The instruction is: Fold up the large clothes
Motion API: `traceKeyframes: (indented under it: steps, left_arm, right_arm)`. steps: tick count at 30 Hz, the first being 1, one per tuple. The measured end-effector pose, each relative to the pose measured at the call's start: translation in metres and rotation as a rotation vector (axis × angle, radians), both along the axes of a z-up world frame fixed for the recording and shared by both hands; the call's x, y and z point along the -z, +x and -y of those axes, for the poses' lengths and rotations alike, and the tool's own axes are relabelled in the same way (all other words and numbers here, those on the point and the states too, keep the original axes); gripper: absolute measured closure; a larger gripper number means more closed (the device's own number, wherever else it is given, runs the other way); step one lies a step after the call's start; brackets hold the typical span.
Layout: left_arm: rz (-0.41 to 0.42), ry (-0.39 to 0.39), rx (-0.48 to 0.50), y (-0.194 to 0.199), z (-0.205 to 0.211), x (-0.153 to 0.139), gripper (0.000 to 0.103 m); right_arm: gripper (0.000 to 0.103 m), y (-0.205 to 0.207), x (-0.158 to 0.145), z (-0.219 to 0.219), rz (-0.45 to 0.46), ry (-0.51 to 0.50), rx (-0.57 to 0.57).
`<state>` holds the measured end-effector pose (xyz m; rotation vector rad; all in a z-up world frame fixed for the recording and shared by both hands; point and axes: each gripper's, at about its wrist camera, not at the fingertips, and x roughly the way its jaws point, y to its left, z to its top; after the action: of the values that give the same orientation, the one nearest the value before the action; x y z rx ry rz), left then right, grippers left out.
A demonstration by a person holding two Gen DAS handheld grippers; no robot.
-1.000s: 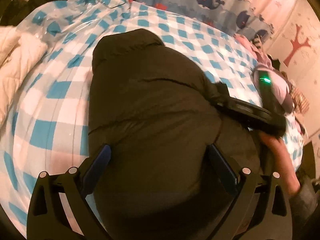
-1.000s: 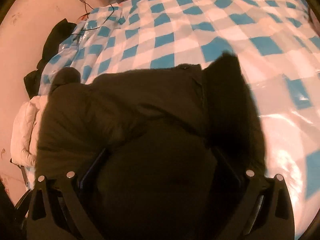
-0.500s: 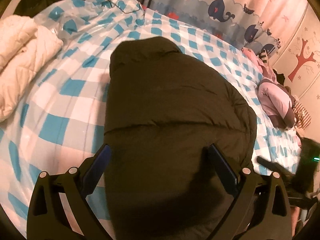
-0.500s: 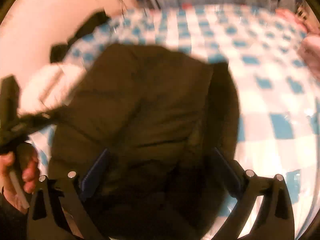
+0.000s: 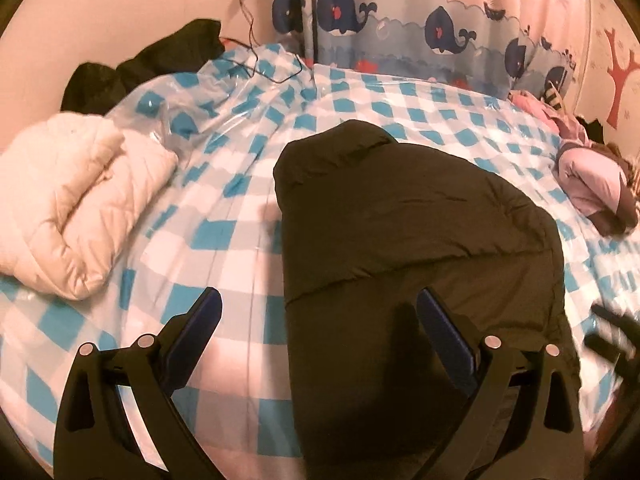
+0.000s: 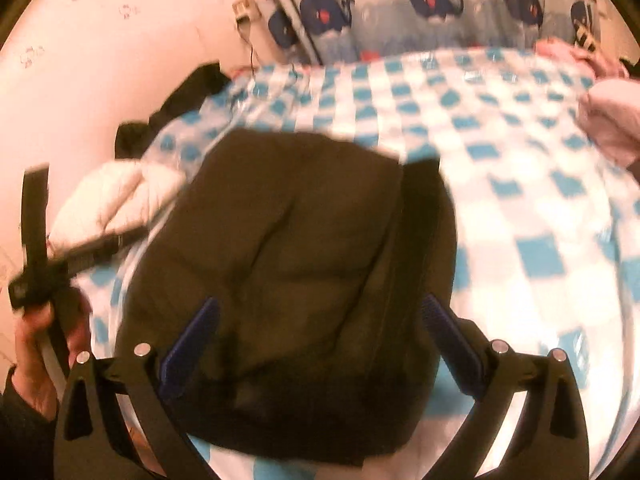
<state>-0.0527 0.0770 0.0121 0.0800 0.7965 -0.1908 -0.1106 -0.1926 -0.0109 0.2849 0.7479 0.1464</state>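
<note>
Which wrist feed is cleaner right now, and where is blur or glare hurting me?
Left wrist view: sharp on the dark jacket and white quilted coat, with glare on the plastic-covered checked bedspread. Right wrist view: motion-smeared throughout, the jacket's edges soft. Both have a warm orange cast and fisheye bending.

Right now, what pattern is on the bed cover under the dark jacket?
Blue and white checks on the bed cover, clearest in the left wrist view.

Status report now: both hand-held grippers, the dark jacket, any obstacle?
Left hand-held gripper open, empty. Right hand-held gripper open, empty. Dark puffy jacket lies folded on the checked bed cover. White quilted jacket lies apart, no obstacle.
</note>
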Motion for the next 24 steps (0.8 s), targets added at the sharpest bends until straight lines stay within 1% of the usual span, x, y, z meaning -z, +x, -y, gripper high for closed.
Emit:
traceKeyframes:
  steps: [2, 3, 4, 6, 7, 8, 9, 10, 11, 13, 14, 16, 17, 19, 21, 22, 24]
  left_arm:
    - [-0.003, -0.007, 0.002, 0.000, 0.001, -0.001, 0.010]
    - [-0.002, -0.009, 0.002, 0.000, 0.001, -0.002, 0.010]
    - [0.001, -0.005, 0.001, 0.000, 0.001, -0.002, 0.010]
    - [0.007, 0.011, -0.006, 0.000, 0.003, -0.001, 0.010]
    - [0.011, 0.018, -0.010, 0.002, 0.005, -0.001, 0.010]
    - [0.015, 0.024, -0.012, 0.003, 0.005, 0.000, 0.010]
    - [0.015, 0.031, -0.015, 0.004, 0.006, 0.002, 0.009]
    - [0.012, 0.041, -0.020, 0.006, 0.008, 0.004, 0.009]
    - [0.012, 0.048, -0.020, 0.007, 0.008, 0.005, 0.009]
    - [0.027, 0.058, -0.022, 0.008, 0.009, 0.005, 0.009]
    - [0.035, 0.067, -0.030, 0.009, 0.009, 0.006, 0.009]
    - [0.034, 0.075, -0.034, 0.010, 0.011, 0.008, 0.009]
    - [0.039, 0.072, -0.031, 0.010, 0.012, 0.008, 0.009]
    - [0.044, 0.081, -0.036, 0.012, 0.014, 0.009, 0.009]
    - [0.047, 0.086, -0.031, 0.012, 0.017, 0.010, 0.009]
    - [0.050, 0.088, -0.031, 0.012, 0.018, 0.010, 0.009]
    - [0.048, 0.091, -0.031, 0.013, 0.019, 0.011, 0.009]
  right_arm:
    - [0.006, 0.016, -0.006, 0.003, 0.025, 0.012, 0.009]
    - [0.006, 0.017, -0.010, -0.002, 0.033, 0.012, 0.009]
    - [0.006, 0.026, -0.009, -0.004, 0.041, 0.008, 0.006]
    - [0.006, 0.031, -0.001, -0.006, 0.042, -0.005, 0.001]
    - [0.006, 0.040, 0.007, -0.009, 0.023, -0.025, 0.003]
    - [0.006, 0.054, 0.025, -0.017, -0.058, -0.057, 0.001]
    - [0.006, 0.060, 0.040, -0.019, -0.131, -0.037, -0.032]
    - [0.006, 0.063, 0.051, -0.017, -0.170, 0.019, -0.049]
    - [0.006, 0.060, 0.049, -0.015, -0.151, 0.017, -0.036]
    - [0.006, 0.052, 0.034, -0.011, -0.076, -0.035, -0.008]
    - [0.006, 0.048, 0.021, -0.004, -0.014, -0.035, 0.019]
    - [0.006, 0.051, -0.003, 0.010, 0.075, -0.020, 0.065]
    - [0.006, 0.055, -0.009, 0.015, 0.100, -0.022, 0.082]
    - [0.006, 0.079, -0.018, 0.027, 0.110, -0.019, 0.108]
    - [0.006, 0.101, -0.018, 0.030, 0.109, -0.025, 0.108]
    - [0.006, 0.117, -0.012, 0.029, 0.092, -0.045, 0.105]
    - [0.006, 0.141, 0.007, 0.028, 0.031, -0.043, 0.088]
